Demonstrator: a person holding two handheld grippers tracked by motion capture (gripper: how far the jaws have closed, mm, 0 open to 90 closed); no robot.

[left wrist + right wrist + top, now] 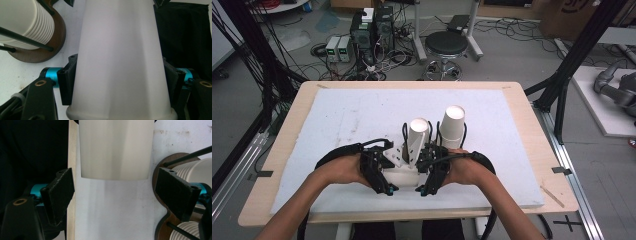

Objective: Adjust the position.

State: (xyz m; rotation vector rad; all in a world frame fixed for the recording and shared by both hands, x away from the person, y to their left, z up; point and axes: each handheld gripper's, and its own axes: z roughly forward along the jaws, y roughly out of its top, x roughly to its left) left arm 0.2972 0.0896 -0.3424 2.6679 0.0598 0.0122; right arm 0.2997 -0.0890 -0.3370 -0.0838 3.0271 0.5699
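A tall white paper cup (416,140) stands tilted between my two grippers at the middle of the table. In the left gripper view the cup (120,55) has its rolled rim near the camera, and my left gripper (120,80) is shut on it with both pads pressed to its sides. My left gripper (398,159) comes at it from the left. In the right gripper view a second cup's edge (115,150) overlaps the white body below it. My right gripper (117,192) is open, its pads (60,192) standing beside the cup. My right gripper (426,156) is on the cup's right.
A brown wooden holder (50,50) with black rods carries a ribbed stack of white cups (452,127) just behind the grippers. The stack (197,172) sits close to my right jaw. The table has a white mat (337,125) on it.
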